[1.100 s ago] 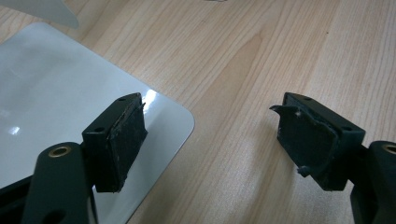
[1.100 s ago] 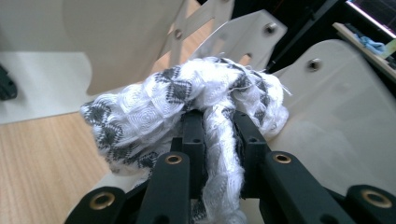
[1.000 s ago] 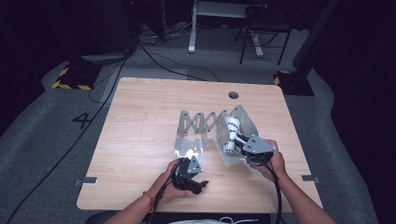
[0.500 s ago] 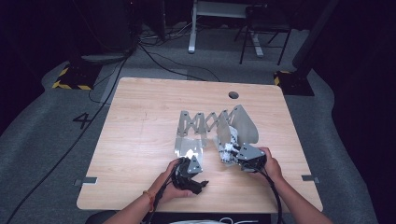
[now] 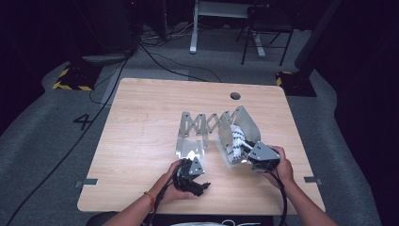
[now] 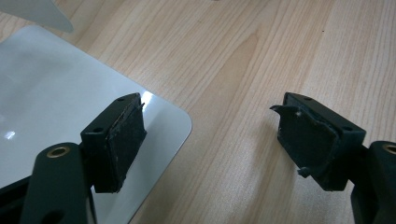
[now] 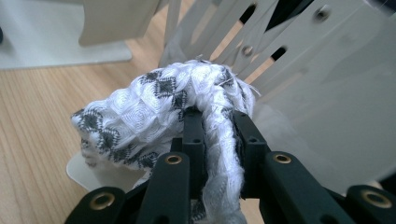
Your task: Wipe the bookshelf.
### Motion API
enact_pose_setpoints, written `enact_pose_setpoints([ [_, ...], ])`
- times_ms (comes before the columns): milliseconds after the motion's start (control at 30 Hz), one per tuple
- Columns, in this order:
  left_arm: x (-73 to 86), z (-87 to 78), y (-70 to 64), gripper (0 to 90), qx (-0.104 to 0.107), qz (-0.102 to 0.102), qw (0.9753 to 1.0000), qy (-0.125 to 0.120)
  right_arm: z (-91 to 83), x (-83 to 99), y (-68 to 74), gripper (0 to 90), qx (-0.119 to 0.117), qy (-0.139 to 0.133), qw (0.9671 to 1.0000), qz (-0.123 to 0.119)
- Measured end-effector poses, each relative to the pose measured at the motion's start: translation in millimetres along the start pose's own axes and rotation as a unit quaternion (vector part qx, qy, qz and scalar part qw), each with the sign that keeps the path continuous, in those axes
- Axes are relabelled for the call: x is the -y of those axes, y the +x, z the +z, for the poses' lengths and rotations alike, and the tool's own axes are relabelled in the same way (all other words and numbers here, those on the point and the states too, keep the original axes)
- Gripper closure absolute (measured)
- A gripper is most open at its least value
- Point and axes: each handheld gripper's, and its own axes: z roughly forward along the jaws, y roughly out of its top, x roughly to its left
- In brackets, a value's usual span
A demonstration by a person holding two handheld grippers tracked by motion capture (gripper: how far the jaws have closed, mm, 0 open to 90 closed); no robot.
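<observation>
The white cloth with a grey diamond pattern was bunched at the centre of the right gripper view, a fold of it clamped between the jaws of the right tool; in the high view the cloth lay at centre right of the frame, on the right-hand plate of a grey metal accordion rack, tucked against that plate's upright panel; the rack's slotted scissor bars crossed the upper middle of the right gripper view, just behind the cloth; the right tool sat in the high view at lower right, touching the cloth, with the person's right hand around it.

The left tool had its jaws wide apart with nothing between them, over bare wood; one jaw stood over the rounded corner of the rack's glossy left base plate at the left of that view; in the high view the left tool was at lower centre, just below that plate, held by the left hand.

The light wooden table carried everything; a round cable hole showed near its upper right edge.
</observation>
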Motion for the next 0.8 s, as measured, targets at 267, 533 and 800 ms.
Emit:
enact_pose_setpoints([
  [267, 0.3, 0.0, -0.3, 22.9, 0.001, 0.002, 1.0, -0.001, -30.1, -16.2, -11.6, 78.4, 0.064, -0.051, 0.9966, 0.009],
  [533, 0.2, 0.2, -0.2, 22.8, 0.002, 0.002, 1.0, -0.001, -48.3, -23.4, -20.4, 78.4, 0.095, -0.083, 0.9918, 0.021],
  [800, 0.4, 0.2, -0.6, 22.8, 0.004, 0.003, 1.0, -0.003, -29.3, -14.2, -7.6, 78.3, 0.057, -0.055, 0.9968, -0.002],
])
